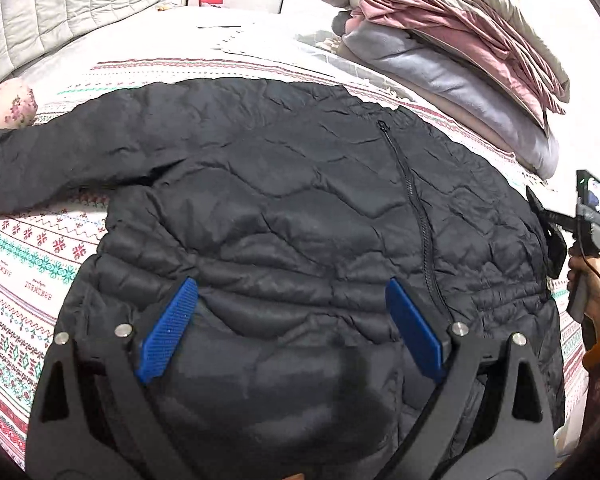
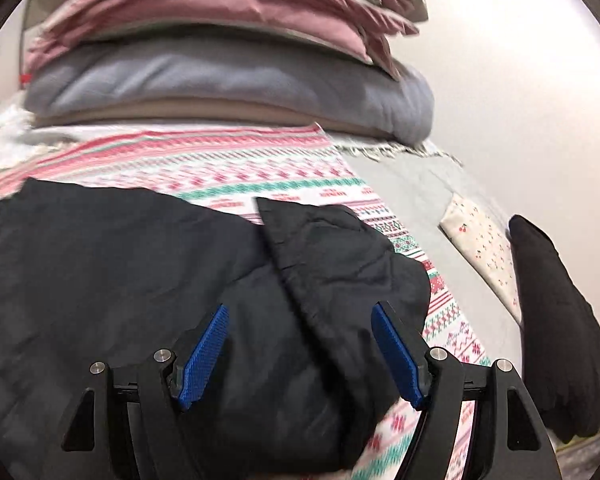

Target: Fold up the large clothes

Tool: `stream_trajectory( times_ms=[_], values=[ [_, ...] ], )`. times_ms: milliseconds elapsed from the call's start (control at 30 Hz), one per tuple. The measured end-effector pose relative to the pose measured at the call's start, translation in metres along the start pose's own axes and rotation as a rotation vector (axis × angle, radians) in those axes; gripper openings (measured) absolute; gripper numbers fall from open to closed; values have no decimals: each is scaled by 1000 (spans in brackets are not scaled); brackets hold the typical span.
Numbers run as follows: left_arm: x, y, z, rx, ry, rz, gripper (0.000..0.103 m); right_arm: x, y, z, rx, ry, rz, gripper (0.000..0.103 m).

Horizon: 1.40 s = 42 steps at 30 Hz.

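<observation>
- Two grippers work over one black quilted jacket (image 1: 284, 200), and neither holds anything.
- On the left gripper (image 1: 292, 328) the blue pads (image 1: 168, 330) stand wide apart over the jacket's near end; whether they touch the padding I cannot tell. Likely they hover there to steady the body while the other side is folded.
- On the right gripper (image 2: 300, 354) the pads (image 2: 204, 356) are also well apart, with a folded-over flap (image 2: 340, 256) of the jacket lying between them, unpinched. That placement suits taking the flap's edge next.
- Outward from the left fingers, the jacket lies flat on a patterned bedcover (image 1: 32, 248), zip running from 1 o'clock down toward 4 o'clock, one sleeve (image 1: 40, 156) stretched to 9 o'clock, not yet folded in.
- At 3 o'clock in the left view, the right gripper and the hand (image 1: 592, 280) holding it sit at the jacket's edge.
- Stacked bedding (image 1: 460, 60) sits at 1 o'clock, clear of the jacket.
- A dark cloth (image 2: 556, 328) lies at 3 o'clock in the right view, apart from the jacket.
</observation>
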State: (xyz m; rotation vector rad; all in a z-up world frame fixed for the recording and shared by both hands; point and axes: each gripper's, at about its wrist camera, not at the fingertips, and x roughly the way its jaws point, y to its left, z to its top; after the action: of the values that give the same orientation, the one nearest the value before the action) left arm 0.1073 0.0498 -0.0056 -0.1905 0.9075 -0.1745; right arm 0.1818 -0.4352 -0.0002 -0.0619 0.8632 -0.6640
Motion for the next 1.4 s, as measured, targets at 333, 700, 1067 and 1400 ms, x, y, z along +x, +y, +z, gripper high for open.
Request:
stream_trajectory(
  times_ms=[333,700,1067,1400],
  values=[
    [5,4,2,-14,11,-17,95,14,-32,10,-20,-7,-33,13],
    [2,3,-5,-30,33,-54,95,-14,-204,-43,309,48,116,14],
    [5,-2,-4,-17,31,-52,95,-35,-195,-26,275,36,258,63],
    [10,3,-1,-10,34,-49,95,26,-271,-82,568,200,261,67]
  ],
)
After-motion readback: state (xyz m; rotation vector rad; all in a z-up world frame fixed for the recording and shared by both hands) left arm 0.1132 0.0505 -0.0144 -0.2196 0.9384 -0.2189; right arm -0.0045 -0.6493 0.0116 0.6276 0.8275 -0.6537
